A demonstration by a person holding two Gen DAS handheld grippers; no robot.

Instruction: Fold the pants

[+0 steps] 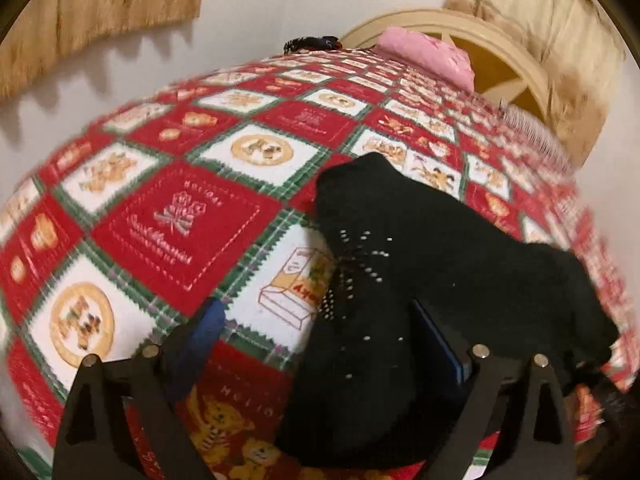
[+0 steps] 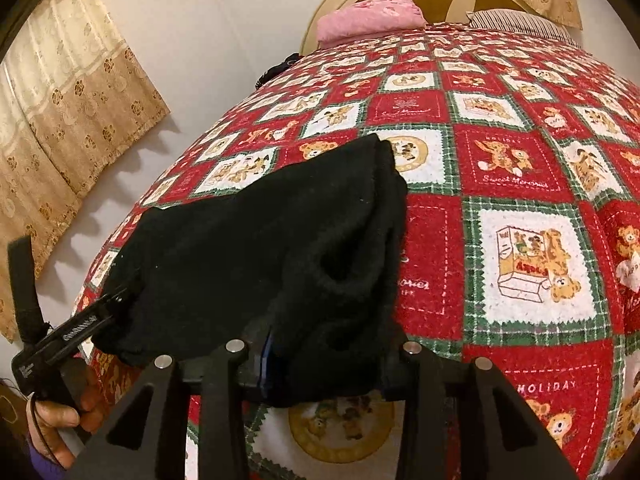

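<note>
Left tongs (image 1: 320,336) spread wide, right tongs (image 2: 328,354) clenching black pants (image 2: 256,256), length running between them

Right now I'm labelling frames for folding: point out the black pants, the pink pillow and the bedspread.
black pants (image 2: 256,248): right wrist view, middle of the bunched cloth.
pink pillow (image 2: 370,14): right wrist view, its top face.
bedspread (image 1: 180,216): left wrist view, a bare red square.

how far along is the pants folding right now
Done: the black pants already lie doubled up in a short bundle on the red patterned bedspread, not spread out. In hand: the right tool grips the near edge of the fabric, while the left tool stands wide open with cloth lying loose between its fingers. Left: the bundle looks lumpy and uneven, so probably flattening and squaring the edges, perhaps another fold.
</note>
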